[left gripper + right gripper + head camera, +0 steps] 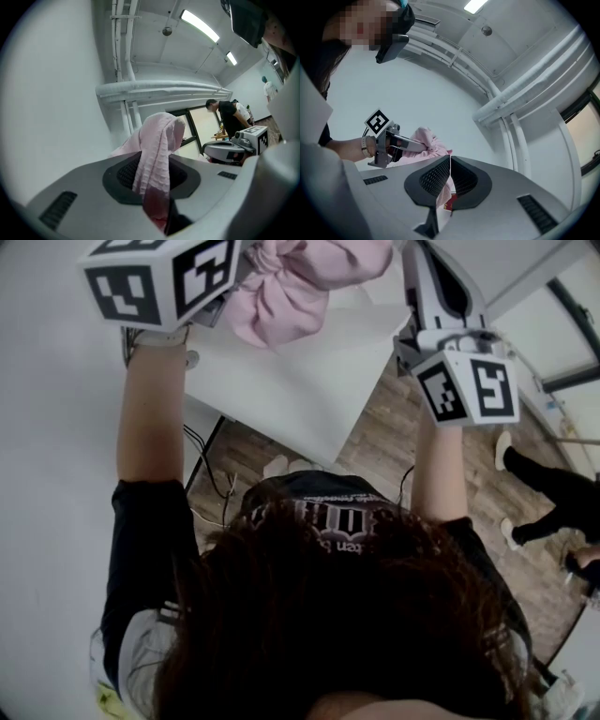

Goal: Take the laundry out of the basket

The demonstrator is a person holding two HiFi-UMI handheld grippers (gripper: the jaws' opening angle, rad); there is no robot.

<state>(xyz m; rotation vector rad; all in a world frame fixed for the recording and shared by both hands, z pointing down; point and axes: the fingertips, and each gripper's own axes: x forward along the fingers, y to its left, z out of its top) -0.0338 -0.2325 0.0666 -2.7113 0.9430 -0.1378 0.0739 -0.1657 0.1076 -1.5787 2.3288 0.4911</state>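
Note:
A pink garment (300, 282) hangs bunched between my two raised grippers at the top of the head view. My left gripper (225, 301), under its marker cube, is shut on the left part of the garment. In the left gripper view a fold of the pink garment (159, 150) is pinched in the jaws and drapes over them. My right gripper (410, 251) is shut on a thin edge of the garment (445, 194), where a red label shows. From the right gripper view the left gripper (389, 143) holds the pink bundle (426, 140). No basket is in view.
A white table (300, 399) stands below the grippers on a wooden floor (394, 446), with cables (211, 474) at its left leg. A person's dark legs (548, 493) are at the right. Another person in black (229, 117) stands by the window, under ceiling pipes (525, 89).

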